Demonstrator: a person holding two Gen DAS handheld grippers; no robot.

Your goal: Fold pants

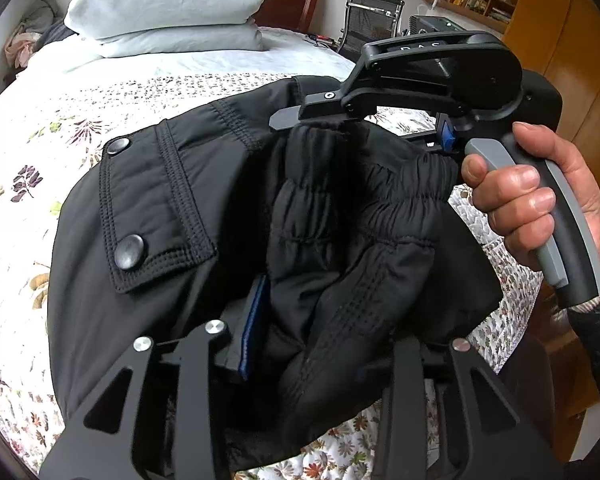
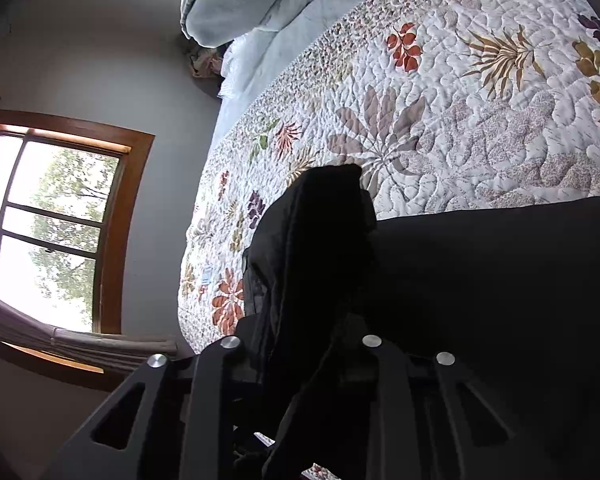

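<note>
I am clamping both my left gripper (image 1: 300, 360) and right gripper (image 1: 296, 118) on the black pants' (image 1: 148, 208) waistband, lifting it above the quilt (image 2: 460, 120) to align the fold.

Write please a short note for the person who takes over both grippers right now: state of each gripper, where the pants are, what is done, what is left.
Left gripper: shut on the black pants near the waistband.
Right gripper: shut on the same pants at another part of the elastic waistband.
Pants: held up bunched over the floral quilt.
Done: both grips taken.
Left: lay flat, then fold.
</note>
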